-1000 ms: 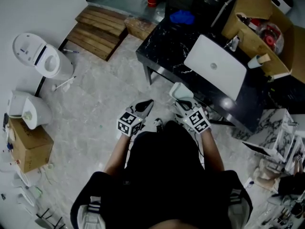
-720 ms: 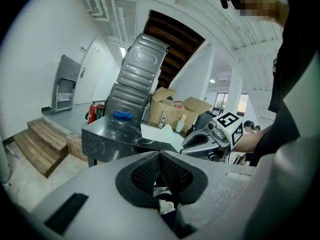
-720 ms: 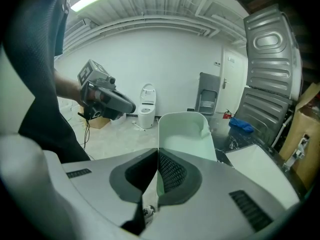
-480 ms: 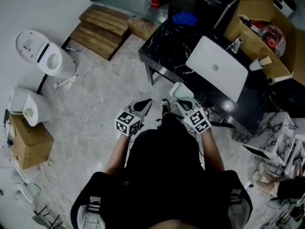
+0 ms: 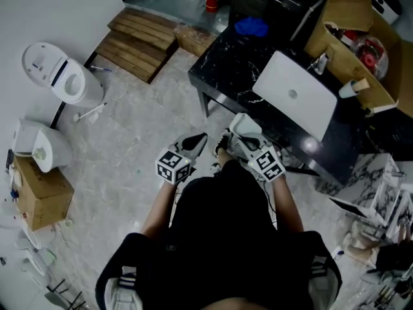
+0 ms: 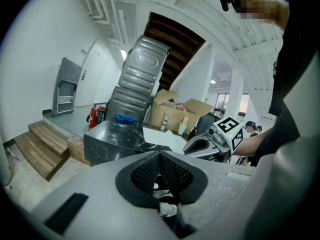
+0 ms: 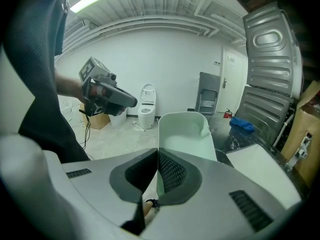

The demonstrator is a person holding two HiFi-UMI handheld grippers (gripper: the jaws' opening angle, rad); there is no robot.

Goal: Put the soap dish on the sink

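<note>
Pinch on thin wall: right gripper (image 7: 158, 171) jaws closed onto near end of soap dish (image 7: 184, 134), pads either side of rim, rest of dish sticking out fwd beyond tips. Looks like pale-green moulded plastic, so prob. light, stiff, not fragile. Glossy tho, so likely slick under pads. Held at one end only, w/ weight hanging out front, so could pivot or slip if swung fast. Safer hold, judging by shape: deeper on a side wall nr middle, not just lip. No soap seen inside.

Other side, left gripper (image 6: 160, 171): jaws pressed together, nothing between pads. Idle, held low beside right one, apart from dish.

Outward, head view: both grippers close in front of person's torso, dish (image 5: 244, 124) up in air just short of black marble surface (image 5: 226, 66). White rectangular sink (image 5: 293, 99) set on that surface, ahead and to right of dish, near but not touching. At far corner, blue cloth (image 5: 251, 26); behind sink, cardboard box (image 5: 345, 8). Off to left on floor, toilet (image 5: 61, 79) and wooden pallet (image 5: 139, 44).

Not done yet: dish in grip, not on sink. Next prob. short reach fwd-right, set flat on sink top, then ease jaws apart gently so no skid on smooth white top.
</note>
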